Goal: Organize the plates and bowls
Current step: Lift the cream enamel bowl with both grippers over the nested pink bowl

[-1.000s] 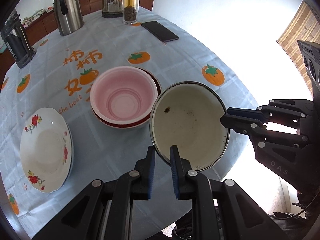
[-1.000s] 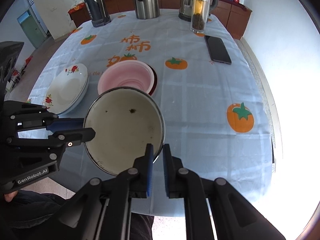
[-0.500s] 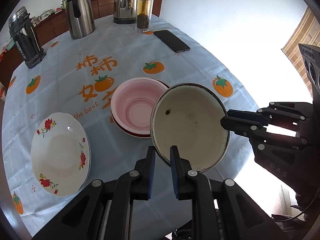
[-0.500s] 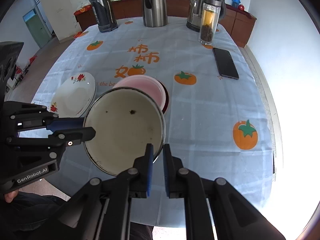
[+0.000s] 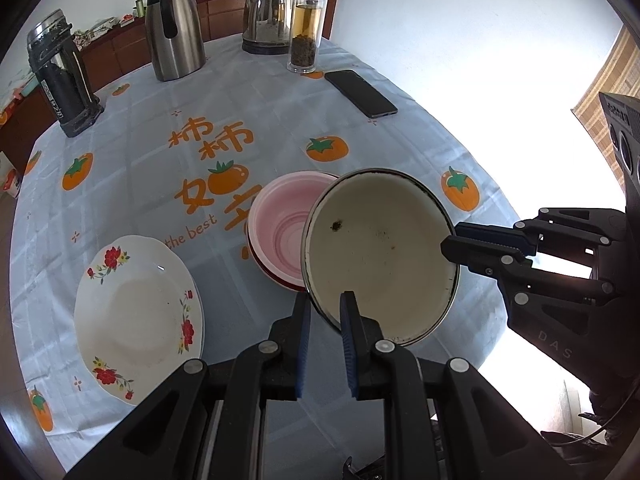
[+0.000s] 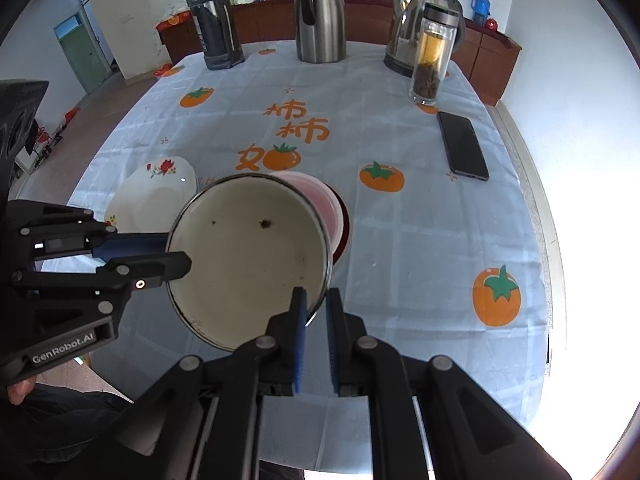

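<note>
A desk (image 5: 280,120) under a pale blue cloth printed with orange persimmons carries the crockery, with a steel jug (image 5: 174,36), a kettle (image 5: 268,16), a dark canister (image 5: 60,76), a glass tea bottle (image 5: 306,32) and a phone (image 5: 360,93) along its far side. Above the near edge, a cream enamel bowl (image 5: 380,256) with a dark rim and specks inside is held tilted in the air by both tools. The left tongs (image 5: 324,312) pinch its near rim, one blue pad inside and one outside; the right tongs (image 6: 316,304) pinch the rim on the opposite side. Just behind the raised bowl, a pink bowl (image 5: 284,224) sits nested in a red one on the cloth. A white plate with red flowers (image 5: 136,316) lies apart, to the left
</note>
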`<move>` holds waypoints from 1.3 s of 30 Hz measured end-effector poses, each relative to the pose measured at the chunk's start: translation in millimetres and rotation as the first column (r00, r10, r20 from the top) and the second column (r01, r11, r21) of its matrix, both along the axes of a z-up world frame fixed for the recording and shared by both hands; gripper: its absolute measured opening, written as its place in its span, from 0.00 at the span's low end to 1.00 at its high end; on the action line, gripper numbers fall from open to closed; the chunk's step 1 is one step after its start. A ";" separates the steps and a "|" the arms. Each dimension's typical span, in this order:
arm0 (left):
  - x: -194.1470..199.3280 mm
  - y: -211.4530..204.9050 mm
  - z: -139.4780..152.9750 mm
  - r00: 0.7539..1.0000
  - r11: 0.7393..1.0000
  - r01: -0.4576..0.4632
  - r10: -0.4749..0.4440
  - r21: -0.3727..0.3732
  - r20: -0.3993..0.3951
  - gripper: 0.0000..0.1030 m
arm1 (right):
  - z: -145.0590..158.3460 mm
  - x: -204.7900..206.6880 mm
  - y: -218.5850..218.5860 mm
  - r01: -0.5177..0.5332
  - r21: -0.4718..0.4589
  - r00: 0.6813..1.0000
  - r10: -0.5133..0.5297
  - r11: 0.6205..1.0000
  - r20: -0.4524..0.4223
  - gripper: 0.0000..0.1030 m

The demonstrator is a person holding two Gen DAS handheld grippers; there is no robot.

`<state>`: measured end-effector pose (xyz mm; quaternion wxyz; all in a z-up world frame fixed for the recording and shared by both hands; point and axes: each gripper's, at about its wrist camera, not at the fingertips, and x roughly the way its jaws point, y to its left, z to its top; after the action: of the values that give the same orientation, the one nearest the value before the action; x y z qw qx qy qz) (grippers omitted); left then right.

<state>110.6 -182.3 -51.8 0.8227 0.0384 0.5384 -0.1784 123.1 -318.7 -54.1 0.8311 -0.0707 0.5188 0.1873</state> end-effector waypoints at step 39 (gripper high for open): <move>49.4 5.5 -8.2 0.996 0.995 -0.085 0.085 0.059 0.008 0.16 | -12.1 49.1 14.4 -0.042 0.009 0.999 0.042 0.999 0.001 0.10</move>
<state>160.1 -176.8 -60.0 0.8295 0.0402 0.5423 -0.1272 172.2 -304.4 -66.2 0.8275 -0.0777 0.5161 0.2072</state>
